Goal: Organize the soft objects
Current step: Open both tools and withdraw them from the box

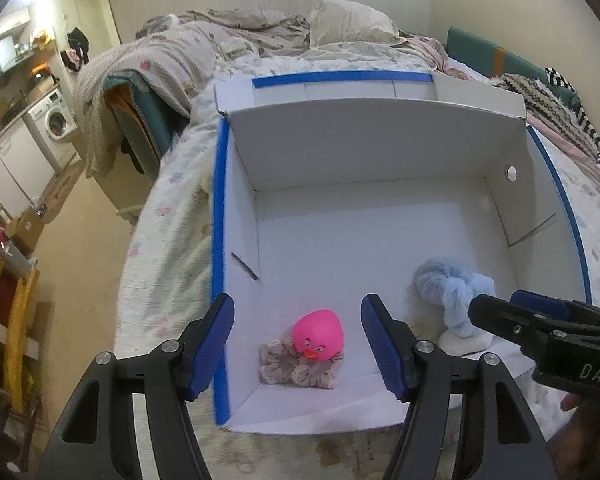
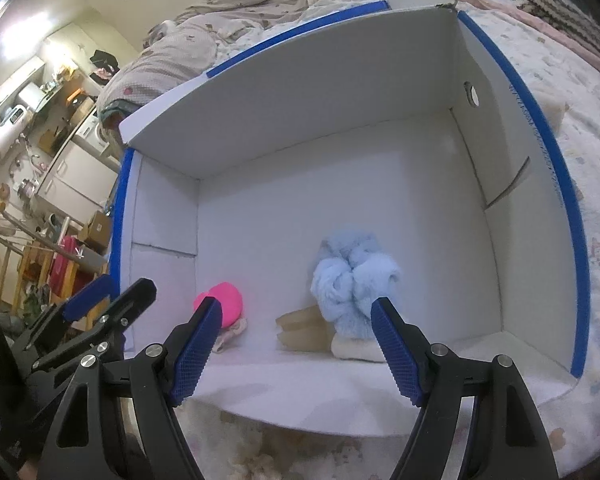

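A white cardboard box (image 1: 364,148) with blue tape on its rim sits open on the bed. On its floor, a pink duck toy (image 1: 318,334) rests on a floral scrunchie (image 1: 300,370) near the front wall. A fluffy light-blue soft toy (image 2: 354,280) stands to the right, with a white piece (image 2: 358,350) and a beige piece (image 2: 302,330) at its foot. My left gripper (image 1: 298,316) hangs open above the duck, nothing between its fingers. My right gripper (image 2: 296,316) is open above the box's front edge, empty, just before the blue toy.
The bed (image 1: 172,216) has a floral cover, with a crumpled blanket (image 1: 172,60) and pillows (image 1: 352,20) behind the box. To the left the floor drops away toward a washing machine (image 1: 56,122), cardboard boxes and a yellow wooden frame (image 1: 12,320).
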The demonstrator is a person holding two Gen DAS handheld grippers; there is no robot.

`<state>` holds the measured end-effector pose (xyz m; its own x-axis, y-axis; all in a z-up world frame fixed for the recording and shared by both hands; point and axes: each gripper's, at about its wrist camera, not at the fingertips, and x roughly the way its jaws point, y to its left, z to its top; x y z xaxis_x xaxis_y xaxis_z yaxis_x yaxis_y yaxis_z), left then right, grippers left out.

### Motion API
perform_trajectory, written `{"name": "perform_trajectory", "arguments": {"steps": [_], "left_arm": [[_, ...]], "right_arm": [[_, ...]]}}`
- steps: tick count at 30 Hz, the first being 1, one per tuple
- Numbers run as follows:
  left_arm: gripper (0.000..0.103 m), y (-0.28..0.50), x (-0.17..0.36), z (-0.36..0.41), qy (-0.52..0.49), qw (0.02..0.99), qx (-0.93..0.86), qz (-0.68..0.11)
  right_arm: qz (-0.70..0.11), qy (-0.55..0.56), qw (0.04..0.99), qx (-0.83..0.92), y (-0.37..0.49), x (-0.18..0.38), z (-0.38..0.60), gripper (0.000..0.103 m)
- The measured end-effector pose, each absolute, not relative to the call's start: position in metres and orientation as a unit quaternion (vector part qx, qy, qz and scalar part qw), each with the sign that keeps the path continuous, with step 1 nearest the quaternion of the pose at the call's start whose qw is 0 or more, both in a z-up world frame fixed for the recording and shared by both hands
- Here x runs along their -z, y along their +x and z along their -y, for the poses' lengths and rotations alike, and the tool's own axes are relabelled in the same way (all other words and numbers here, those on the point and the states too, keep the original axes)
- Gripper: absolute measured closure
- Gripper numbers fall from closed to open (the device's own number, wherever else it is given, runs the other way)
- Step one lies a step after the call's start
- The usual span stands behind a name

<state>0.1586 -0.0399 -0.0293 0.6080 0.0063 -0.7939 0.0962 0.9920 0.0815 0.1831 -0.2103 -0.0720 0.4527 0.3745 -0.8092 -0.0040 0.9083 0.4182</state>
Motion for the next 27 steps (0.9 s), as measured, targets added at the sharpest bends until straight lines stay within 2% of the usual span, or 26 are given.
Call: {"name": "perform_trajectory", "arguments": {"steps": [9, 27], "left_arm": [[0.040, 0.132, 0.019, 0.022, 0.053, 0.899, 0.013, -0.434], [0.040, 0.078, 0.035, -0.002, 0.021, 0.888, -0.012, -0.460]], "right_arm": [[-0.504, 0.171, 0.840, -0.107, 0.160, 0.062, 0.217, 0.022], [-0.500, 0.169, 0.842, -0.111, 0.114, 0.055, 0.221, 0.022]]}}
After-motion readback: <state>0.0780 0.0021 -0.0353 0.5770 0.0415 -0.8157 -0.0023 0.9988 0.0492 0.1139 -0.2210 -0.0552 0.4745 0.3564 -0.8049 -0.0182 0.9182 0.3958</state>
